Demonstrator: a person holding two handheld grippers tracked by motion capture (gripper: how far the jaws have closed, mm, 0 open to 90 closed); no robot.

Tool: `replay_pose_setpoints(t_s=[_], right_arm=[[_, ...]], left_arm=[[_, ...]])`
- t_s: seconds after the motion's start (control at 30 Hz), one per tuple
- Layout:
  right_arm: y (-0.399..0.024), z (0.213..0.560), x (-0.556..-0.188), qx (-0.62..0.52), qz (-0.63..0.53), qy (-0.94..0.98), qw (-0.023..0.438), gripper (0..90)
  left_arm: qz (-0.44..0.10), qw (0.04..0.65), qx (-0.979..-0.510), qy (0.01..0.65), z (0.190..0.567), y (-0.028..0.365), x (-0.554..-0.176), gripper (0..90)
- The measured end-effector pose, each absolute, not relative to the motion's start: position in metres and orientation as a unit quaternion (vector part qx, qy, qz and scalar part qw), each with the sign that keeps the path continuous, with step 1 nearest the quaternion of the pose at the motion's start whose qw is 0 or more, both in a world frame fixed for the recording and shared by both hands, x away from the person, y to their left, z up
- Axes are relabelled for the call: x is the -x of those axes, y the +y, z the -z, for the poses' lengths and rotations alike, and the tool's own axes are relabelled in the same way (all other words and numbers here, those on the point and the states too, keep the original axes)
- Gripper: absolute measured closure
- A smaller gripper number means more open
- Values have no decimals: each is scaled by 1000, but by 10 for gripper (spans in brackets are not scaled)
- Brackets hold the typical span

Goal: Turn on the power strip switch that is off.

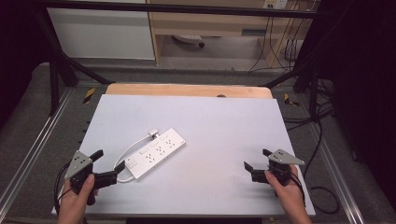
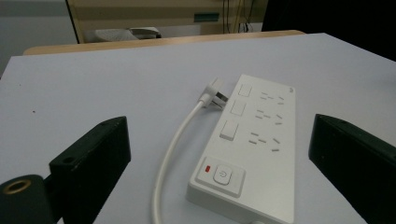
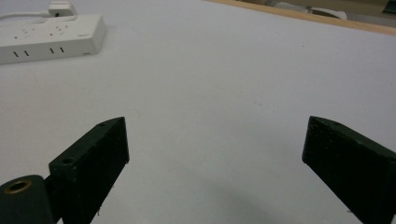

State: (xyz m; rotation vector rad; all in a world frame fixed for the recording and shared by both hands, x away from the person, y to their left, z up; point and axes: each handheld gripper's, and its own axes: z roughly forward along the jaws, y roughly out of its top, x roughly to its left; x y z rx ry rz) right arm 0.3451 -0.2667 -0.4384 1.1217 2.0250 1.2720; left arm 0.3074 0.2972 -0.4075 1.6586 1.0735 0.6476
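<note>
So I've got a white power strip (image 1: 156,153) lying flat on the white table (image 1: 224,121), left of centre and a bit toward the near side, angled so its switch end points near-left and its far end points far-right. Its white cord (image 2: 175,149) loops out from the near end and curls back along the strip's left side, with the plug (image 2: 215,93) resting on the table just beside the far end.

My guess on handling: rigid plastic shell, light, smooth and a bit slippery on this tabletop, so it'll probably skate if I nudge it instead of clamping it. I'd take it across the narrow width near the switch end, jaws on the two long side walls (not on the cord, which is floppy and will just drag behind). The power button (image 2: 223,174) sits right there, so I'd try not to press down on it.

The left gripper (image 1: 108,164) is in my left hand (image 1: 77,200) at the near-left corner, jaws spread wide, nothing between them, aimed along the strip with its near end just ahead. The right gripper (image 1: 256,164), held in my right hand (image 1: 287,191) near the right edge, is also wide apart and empty, well away from the strip, over bare table.
</note>
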Motion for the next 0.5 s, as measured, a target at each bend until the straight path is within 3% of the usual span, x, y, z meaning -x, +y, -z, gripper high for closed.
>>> replay_pose_setpoints(t_s=[0.33,0.5], right_arm=[[-274,435,-341,-420,-477,730,251,44],[-276,434,-341,-429,-479,722,254,39]], left_arm=[[-262,512,-693,435,406,291,-306,49],[-283,504,-679,452,405,287,-305,43]])
